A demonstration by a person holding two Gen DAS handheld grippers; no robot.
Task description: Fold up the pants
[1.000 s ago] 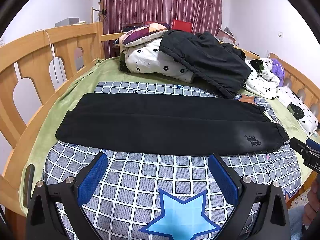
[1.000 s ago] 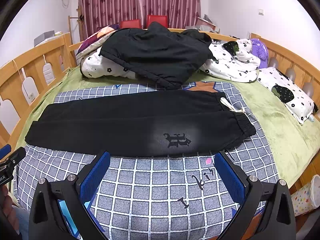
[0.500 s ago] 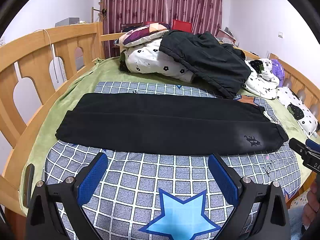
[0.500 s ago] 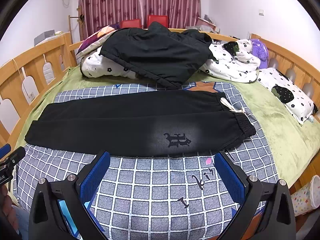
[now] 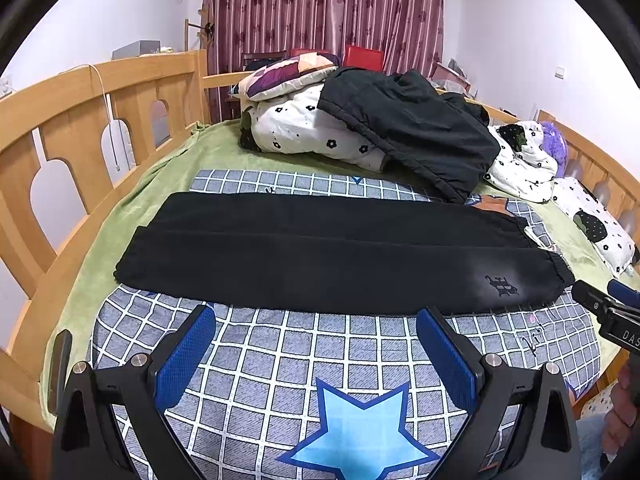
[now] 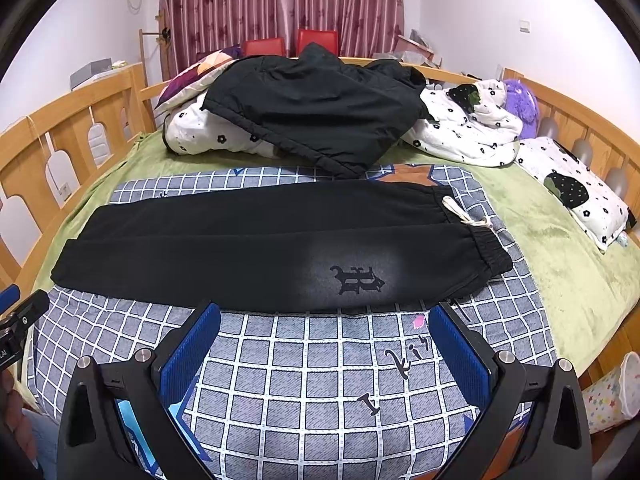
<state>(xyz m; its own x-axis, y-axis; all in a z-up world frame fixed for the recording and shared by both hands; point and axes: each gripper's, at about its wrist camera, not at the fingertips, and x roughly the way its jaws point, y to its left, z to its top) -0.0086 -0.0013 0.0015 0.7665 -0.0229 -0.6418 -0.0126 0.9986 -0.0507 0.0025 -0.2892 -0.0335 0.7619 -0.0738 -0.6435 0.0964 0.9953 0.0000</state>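
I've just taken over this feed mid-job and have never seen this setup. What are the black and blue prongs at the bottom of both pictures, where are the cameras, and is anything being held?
There is no robot here: a person holds a two-finger gripper in each hand, and each gripper carries a fisheye camera that looks forward along its fingers. One picture comes from the left gripper, the other from the right gripper. The blue prongs are the finger pads. Both grippers are open and hold nothing; they hover over the checked blanket, short of the clothing.

The black pants lie flat across the blanket, one leg laid over the other, with the waistband and its drawstring to the right. Behind them, a dark jacket is draped over white flowered bedding. Each camera also catches the other gripper at its frame edge.
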